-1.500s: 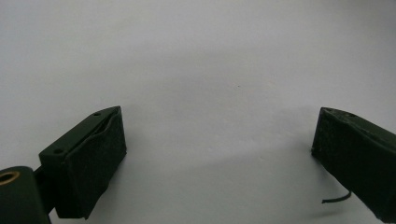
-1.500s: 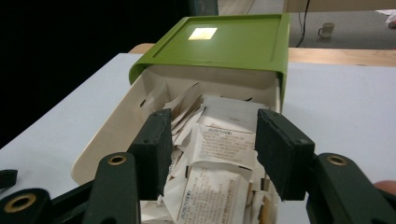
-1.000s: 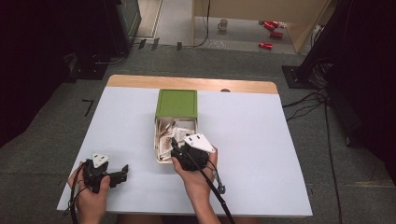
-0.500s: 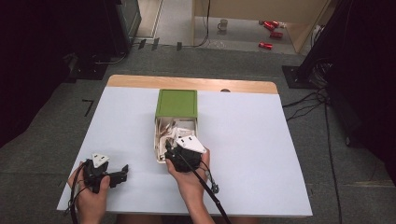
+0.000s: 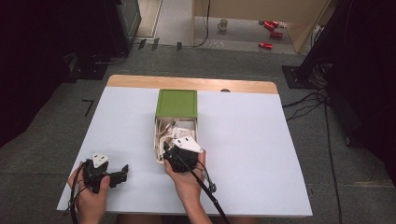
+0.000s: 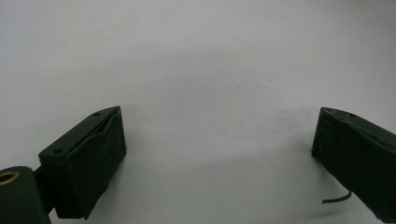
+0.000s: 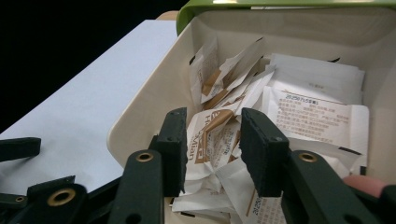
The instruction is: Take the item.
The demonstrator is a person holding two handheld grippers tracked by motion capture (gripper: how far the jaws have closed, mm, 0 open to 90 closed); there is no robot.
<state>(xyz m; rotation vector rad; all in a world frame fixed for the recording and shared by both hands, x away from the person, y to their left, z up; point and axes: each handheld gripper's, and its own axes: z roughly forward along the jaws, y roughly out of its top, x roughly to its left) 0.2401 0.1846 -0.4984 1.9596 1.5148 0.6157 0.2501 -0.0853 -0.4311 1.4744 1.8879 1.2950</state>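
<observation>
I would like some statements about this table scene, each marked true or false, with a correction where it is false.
1. The right gripper reaches into the cream drawer with a white-and-brown packet between its jaws. True; the jaws have just been closing.
2. The drawer is empty. False; it holds many paper packets.
3. The left gripper stands open over the bare white table. True.
4. The box has a red lid. False; its top is green.
5. The left gripper rests inside the drawer. False; in the high view it sits left of the box, apart from it.
</observation>
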